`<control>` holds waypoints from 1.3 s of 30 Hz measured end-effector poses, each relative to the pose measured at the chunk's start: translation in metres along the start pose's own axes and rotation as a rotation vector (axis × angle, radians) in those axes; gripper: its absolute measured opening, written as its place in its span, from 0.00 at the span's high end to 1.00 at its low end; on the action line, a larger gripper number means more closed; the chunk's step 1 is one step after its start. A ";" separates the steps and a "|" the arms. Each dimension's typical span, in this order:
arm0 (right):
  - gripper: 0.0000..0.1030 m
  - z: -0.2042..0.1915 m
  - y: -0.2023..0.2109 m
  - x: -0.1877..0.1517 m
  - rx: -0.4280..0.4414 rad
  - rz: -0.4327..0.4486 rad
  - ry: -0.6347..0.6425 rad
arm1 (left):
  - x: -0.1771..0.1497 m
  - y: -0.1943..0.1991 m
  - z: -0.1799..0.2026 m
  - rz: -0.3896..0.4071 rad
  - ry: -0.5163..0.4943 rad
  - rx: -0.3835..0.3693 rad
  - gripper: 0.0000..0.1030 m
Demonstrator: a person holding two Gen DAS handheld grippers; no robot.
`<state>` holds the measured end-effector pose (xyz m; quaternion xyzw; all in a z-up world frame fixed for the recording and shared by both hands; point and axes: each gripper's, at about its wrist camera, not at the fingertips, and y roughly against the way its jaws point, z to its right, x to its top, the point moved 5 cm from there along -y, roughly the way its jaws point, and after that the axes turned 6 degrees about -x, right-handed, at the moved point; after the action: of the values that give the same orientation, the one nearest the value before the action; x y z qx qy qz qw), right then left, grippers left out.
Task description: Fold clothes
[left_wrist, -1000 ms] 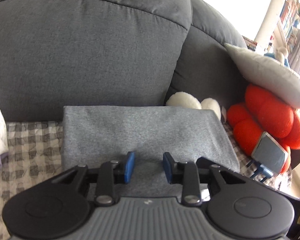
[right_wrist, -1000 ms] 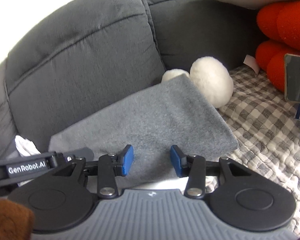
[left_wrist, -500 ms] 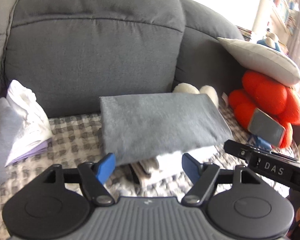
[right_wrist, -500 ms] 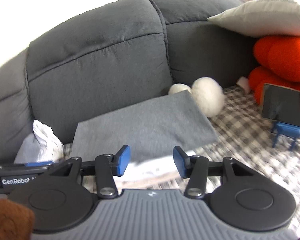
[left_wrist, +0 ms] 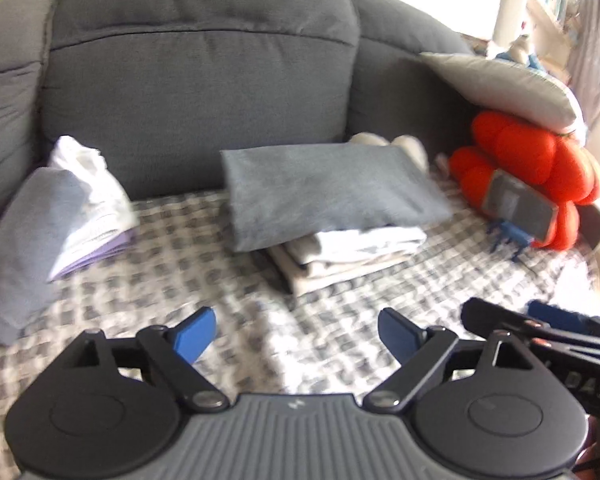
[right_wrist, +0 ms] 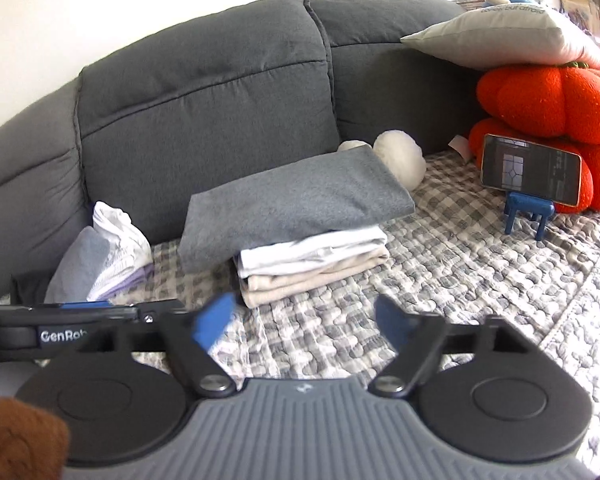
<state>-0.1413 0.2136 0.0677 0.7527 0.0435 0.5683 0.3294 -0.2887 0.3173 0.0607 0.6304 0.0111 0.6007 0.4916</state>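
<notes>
Sofa seat: folded grey garment (right_wrist: 296, 200) tops neat stack (right_wrist: 312, 260); loose heap (left_wrist: 60, 216) at left looks unfolded. Left gripper (left_wrist: 300, 334) and right gripper (right_wrist: 304, 320) spread wide, empty.

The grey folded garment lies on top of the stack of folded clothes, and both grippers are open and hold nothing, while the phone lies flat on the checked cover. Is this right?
One part is wrong: the phone does not lie flat. It stands propped on a small blue stand, as the right wrist view shows. The grey folded garment does top the stack, and the left gripper and right gripper are open and empty.
</notes>
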 end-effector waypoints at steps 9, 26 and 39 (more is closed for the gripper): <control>0.00 0.003 -0.010 -0.001 -0.022 -0.015 -0.041 | 0.005 0.009 -0.010 0.049 -0.006 0.126 0.03; 0.00 0.002 -0.022 0.002 -0.090 -0.054 -0.030 | 0.003 -0.005 -0.011 -0.028 0.005 0.147 0.01; 0.00 0.003 -0.021 0.004 -0.099 -0.051 -0.023 | 0.003 -0.008 -0.011 -0.035 -0.008 0.169 0.01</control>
<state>-0.1308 0.2307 0.0587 0.7407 0.0304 0.5525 0.3811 -0.2919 0.3301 0.0552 0.6718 0.0707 0.5864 0.4470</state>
